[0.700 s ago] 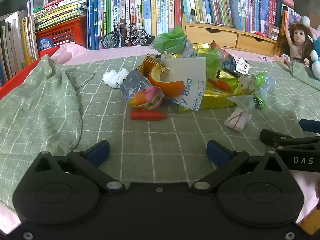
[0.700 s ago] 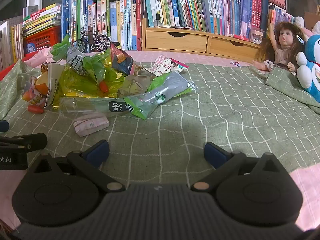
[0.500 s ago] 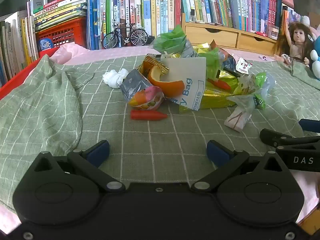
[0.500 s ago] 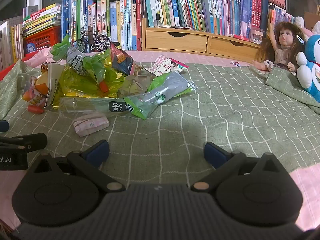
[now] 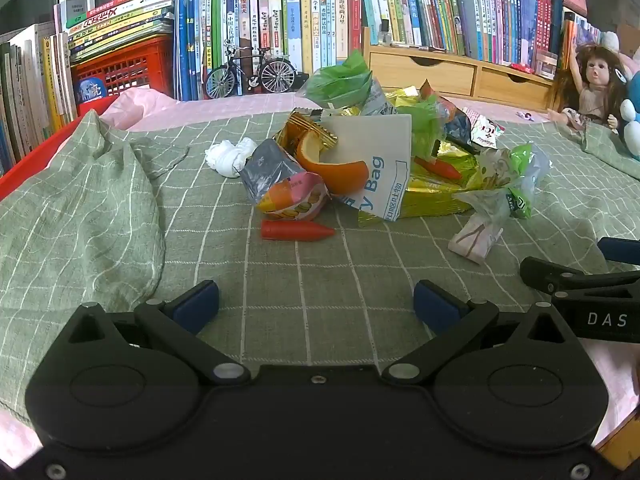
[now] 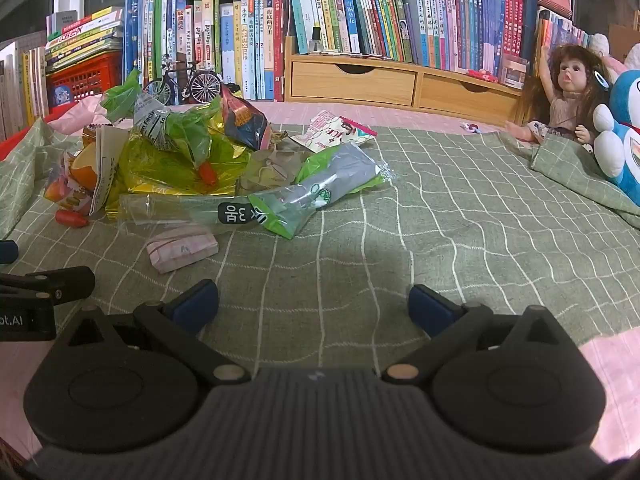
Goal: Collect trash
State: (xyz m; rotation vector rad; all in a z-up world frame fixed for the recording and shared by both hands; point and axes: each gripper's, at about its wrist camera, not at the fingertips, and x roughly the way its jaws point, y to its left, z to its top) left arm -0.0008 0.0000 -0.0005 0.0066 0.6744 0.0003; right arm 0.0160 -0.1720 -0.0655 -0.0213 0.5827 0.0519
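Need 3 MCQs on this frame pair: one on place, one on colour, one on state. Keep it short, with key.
1. Where does the orange peel lie?
A. on the pile of wrappers, against the white paper bag
B. in the red crate
C. beside the doll

2. What colour is the small pointed wrapper lying alone in front of the pile?
A. blue
B. red
C. white

3. How does the left tool stand?
A. shut on a wrapper
B. shut, empty
C. open, empty

Key:
1 A: the peel leans on the bag in the heap.
2 B: it shows red on the green checked cloth.
3 C: its blue pads stand wide apart with only cloth between them.
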